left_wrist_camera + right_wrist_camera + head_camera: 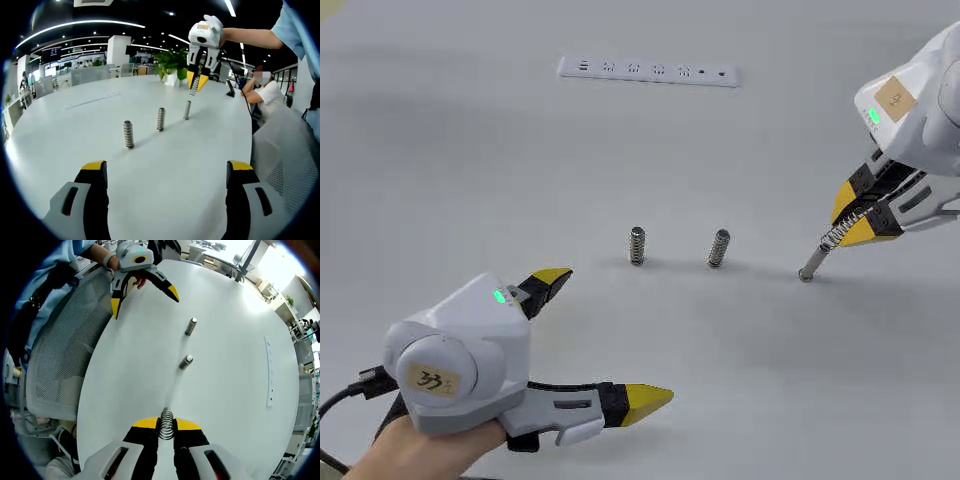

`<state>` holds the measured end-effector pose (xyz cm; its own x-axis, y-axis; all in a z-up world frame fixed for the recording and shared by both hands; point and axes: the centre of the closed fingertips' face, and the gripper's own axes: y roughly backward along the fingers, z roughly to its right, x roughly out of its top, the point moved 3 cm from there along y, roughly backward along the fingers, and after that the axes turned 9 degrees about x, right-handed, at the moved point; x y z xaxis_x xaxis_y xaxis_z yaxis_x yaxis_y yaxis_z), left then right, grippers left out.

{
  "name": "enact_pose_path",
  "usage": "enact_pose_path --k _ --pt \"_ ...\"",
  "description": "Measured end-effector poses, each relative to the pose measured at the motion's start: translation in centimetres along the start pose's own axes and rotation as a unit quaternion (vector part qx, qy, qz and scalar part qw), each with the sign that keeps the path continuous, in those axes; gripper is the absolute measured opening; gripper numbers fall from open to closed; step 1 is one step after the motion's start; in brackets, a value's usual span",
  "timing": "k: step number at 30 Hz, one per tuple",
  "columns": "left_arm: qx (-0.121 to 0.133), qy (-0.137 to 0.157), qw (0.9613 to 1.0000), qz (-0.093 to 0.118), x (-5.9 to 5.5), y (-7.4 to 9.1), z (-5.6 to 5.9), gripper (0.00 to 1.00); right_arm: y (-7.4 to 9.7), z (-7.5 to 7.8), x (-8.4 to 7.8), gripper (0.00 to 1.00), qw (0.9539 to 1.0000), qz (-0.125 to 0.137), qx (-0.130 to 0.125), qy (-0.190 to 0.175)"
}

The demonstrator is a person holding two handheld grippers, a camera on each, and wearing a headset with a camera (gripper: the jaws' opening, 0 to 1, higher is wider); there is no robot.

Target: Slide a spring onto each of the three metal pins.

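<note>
Right gripper [856, 217] at the far right of the table [470, 180], jaws pressed onto a spring [840, 232], which sits pinched btwn the yellow tips and slants down-left. Its lower end is at the top of the 3rd pin [811, 263], the bare one; can't tell if the coil is over the tip yet. In the right gripper view the same spring [166, 422] is seen end-on, clamped btwn the right gripper's [166, 424] own tips. The other 2 pins stand to the left in the same row, each w/ a spring already on: middle sprung pin [719, 248] and left sprung pin [637, 245], near each other but not touching. Left gripper [605, 340] is low at front left, jaws spread wide, nothing btwn them, well apart from the pins; a hand [415, 455] grips it from below. In the left gripper view, left gripper [167, 172] tips are wide apart over bare table, w/ the row of pins ahead: left sprung pin [128, 134], middle sprung pin [161, 119], then 3rd pin [187, 110] w/ the right gripper [196, 81] and spring [194, 86] just above it. White power strip [648, 71] lies flat at the far side of the table. Right gripper view also shows a mesh chair [60, 355] beside the table edge.
</note>
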<state>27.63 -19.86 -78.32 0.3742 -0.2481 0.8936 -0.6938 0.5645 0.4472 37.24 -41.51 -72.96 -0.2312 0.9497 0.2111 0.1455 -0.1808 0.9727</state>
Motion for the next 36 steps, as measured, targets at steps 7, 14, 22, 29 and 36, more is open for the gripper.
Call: enact_pose_path --k 7,14,22,29,36 --pt "-0.003 0.001 1.0000 -0.004 -0.2 -0.2 -0.1 0.98 -0.7 0.3 -0.6 0.08 0.9999 -0.014 0.009 -0.004" --pt "-0.004 0.005 1.0000 -0.007 -0.4 -0.3 -0.1 0.97 -1.1 0.3 -0.6 0.08 0.9997 -0.018 0.015 -0.005" --pt "-0.004 0.009 0.9999 -0.009 -0.6 -0.3 0.0 0.96 -1.3 0.5 -1.0 0.08 0.9996 -0.023 0.018 -0.005" --pt "-0.005 0.009 0.9999 -0.010 -0.7 -0.4 -0.1 0.96 -1.4 0.4 -0.9 0.08 0.9995 -0.022 0.021 -0.006" --pt "-0.006 0.011 0.9999 -0.011 -0.8 -0.4 -0.1 0.95 -1.7 0.5 -0.8 0.08 0.9995 -0.020 0.024 -0.007"
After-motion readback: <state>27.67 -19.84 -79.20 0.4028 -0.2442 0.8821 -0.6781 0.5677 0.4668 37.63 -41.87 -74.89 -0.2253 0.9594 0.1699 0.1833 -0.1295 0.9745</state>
